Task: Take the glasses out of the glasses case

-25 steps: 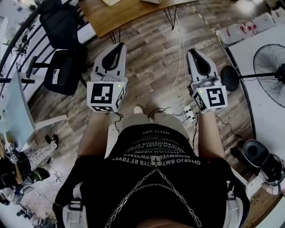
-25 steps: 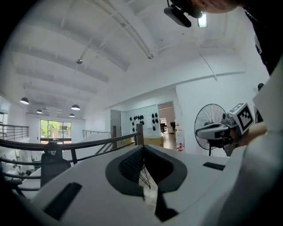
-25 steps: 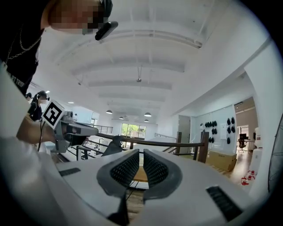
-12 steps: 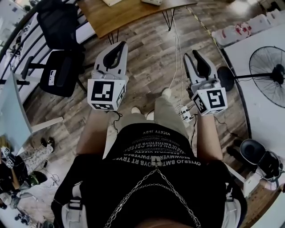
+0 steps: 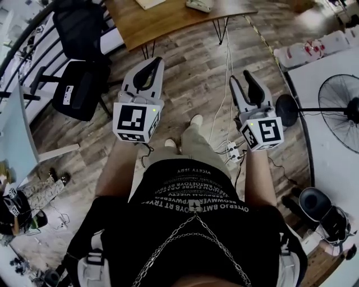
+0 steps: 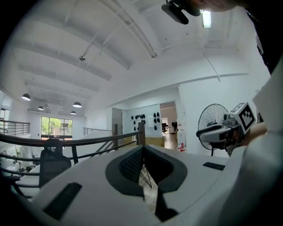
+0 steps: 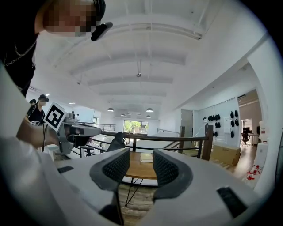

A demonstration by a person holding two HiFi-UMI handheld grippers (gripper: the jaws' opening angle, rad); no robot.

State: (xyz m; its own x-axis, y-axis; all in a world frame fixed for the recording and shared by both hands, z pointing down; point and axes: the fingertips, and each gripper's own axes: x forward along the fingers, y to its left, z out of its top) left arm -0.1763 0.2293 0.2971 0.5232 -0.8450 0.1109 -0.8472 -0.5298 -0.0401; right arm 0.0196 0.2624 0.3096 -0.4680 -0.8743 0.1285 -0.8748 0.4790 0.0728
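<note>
I can pick out neither glasses nor a glasses case with certainty. A wooden table point(image 5: 168, 19) stands ahead with a pale object point(image 5: 199, 5) and a flat light item point(image 5: 147, 3) on it. The right gripper view shows the table point(image 7: 142, 171) past the jaws. My left gripper point(image 5: 151, 63) is held level at chest height on the left; its jaws meet at the tips point(image 6: 142, 148), shut and empty. My right gripper point(image 5: 244, 82) is on the right, and its jaws are opening with nothing between them point(image 7: 140, 155).
Black office chairs point(image 5: 78, 84) stand to the left by a railing. A standing fan point(image 5: 342, 101) and a white surface point(image 5: 331, 67) are on the right. A power strip with cables point(image 5: 233, 149) lies on the wood floor by the person's foot point(image 5: 196, 120).
The right gripper's jaws went from shut to spread apart. Both grippers and the person moved forward toward the wooden table, with one foot stepping out ahead.
</note>
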